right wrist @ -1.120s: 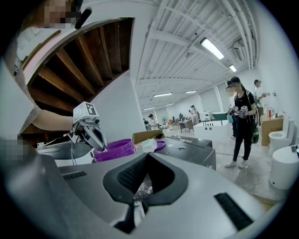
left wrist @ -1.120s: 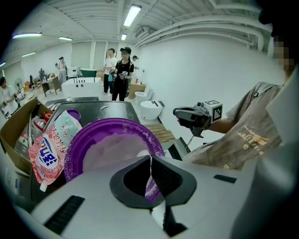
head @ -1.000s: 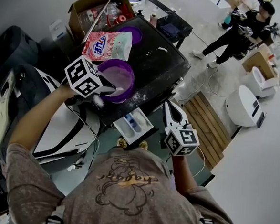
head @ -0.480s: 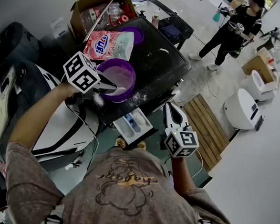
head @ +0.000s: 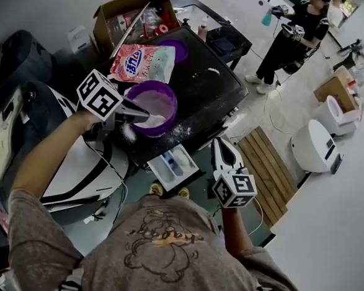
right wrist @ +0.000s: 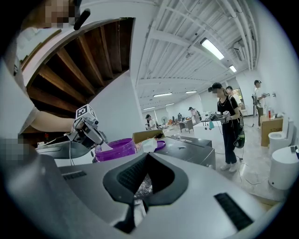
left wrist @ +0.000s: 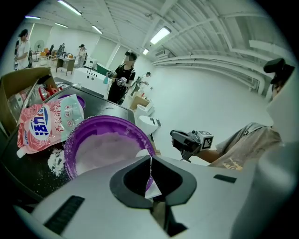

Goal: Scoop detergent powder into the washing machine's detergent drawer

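**While the scoop sits in the tub, the drawer waits**

Since half a second ago, my left gripper (head: 142, 115) has barely shifted. Its jaws are clamped on the white scoop (left wrist: 150, 185), whose tip sits in the powder of the purple tub (head: 138, 90). I judge it is loading, with nothing delivered yet. The detergent drawer (head: 173, 166) stands pulled out below the washing machine (head: 211, 81) front edge, near the tub. My right gripper (head: 222, 151), jaws together and empty, hovers right of the drawer, leaving the path open.

Black washer top (head: 217, 82): purple bowl (head: 161, 131) sits at its near left corner, spilled powder (head: 182, 132) along the near edge beside it, pink bag (head: 143, 63) behind, purple lid (head: 176, 50) at the far edge.
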A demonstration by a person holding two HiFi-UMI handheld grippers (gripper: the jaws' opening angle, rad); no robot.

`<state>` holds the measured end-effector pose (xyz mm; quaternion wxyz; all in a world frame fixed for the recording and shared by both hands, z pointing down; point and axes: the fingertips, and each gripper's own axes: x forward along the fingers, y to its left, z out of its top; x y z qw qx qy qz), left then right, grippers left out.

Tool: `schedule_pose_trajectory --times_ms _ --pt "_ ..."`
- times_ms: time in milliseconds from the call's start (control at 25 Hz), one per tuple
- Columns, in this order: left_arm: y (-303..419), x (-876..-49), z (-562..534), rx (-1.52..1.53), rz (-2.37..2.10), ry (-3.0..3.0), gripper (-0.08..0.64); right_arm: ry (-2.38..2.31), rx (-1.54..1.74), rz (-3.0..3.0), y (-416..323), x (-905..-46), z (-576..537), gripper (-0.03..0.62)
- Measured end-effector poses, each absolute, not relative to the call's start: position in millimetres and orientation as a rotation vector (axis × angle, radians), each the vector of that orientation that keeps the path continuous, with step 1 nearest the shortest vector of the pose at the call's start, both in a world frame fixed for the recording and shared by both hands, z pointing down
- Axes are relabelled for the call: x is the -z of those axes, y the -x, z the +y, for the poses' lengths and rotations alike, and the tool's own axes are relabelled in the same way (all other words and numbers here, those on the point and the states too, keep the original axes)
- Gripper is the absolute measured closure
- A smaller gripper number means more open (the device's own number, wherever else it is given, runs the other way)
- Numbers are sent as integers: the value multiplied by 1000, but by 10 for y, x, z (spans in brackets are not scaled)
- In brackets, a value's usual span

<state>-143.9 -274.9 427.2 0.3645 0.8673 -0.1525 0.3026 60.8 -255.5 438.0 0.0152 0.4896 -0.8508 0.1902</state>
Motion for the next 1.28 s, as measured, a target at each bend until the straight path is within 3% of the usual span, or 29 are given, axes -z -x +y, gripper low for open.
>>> schedule_pose_trajectory --times_ms 920,1280 --pt "1826 -4116 -2815 -309 -618 -2112 537 -1432 -558 -2669 -431 -4401 -2536 591" --pt "1931 -4062 -2712 44 -711 -1847 537 -1405 -528 -2686 -374 -4338 -2543 591"
